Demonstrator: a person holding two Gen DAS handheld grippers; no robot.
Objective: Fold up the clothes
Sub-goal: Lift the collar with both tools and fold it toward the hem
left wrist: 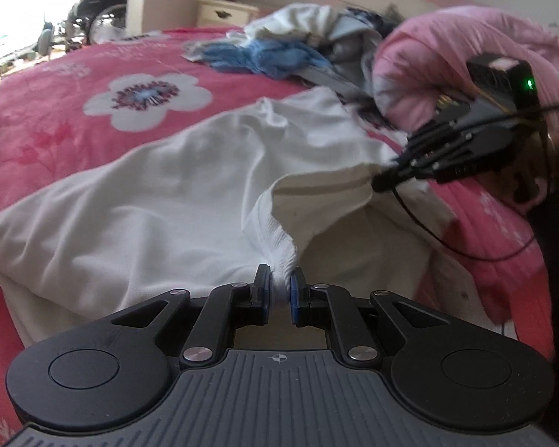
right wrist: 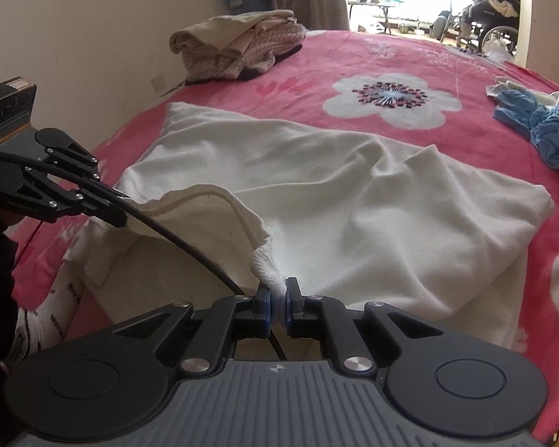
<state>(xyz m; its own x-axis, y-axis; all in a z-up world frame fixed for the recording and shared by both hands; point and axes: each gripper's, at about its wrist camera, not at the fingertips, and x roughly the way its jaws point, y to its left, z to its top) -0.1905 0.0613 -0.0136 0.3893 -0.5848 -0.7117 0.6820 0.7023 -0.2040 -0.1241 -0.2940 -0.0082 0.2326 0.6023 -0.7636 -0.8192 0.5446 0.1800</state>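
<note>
A white garment [left wrist: 149, 193] lies spread on the pink flowered bedspread [left wrist: 56, 74], its ribbed hem lifted toward me. In the left wrist view my left gripper [left wrist: 280, 290] is shut on a bunched piece of that hem. My right gripper [left wrist: 378, 184] pinches the same hem further right, so the edge hangs between the two. The right wrist view shows the garment [right wrist: 335, 193] with my right gripper [right wrist: 277, 298] shut on the ribbed hem. There my left gripper [right wrist: 121, 219] holds the hem at the left.
A loose pile of white, blue and grey clothes [left wrist: 279, 52] lies at the far side beside a pink quilt [left wrist: 447, 56]. A stack of folded clothes [right wrist: 238, 48] sits by the wall. A black cable [right wrist: 190, 246] crosses the garment. A wheelchair [right wrist: 492, 11] stands beyond the bed.
</note>
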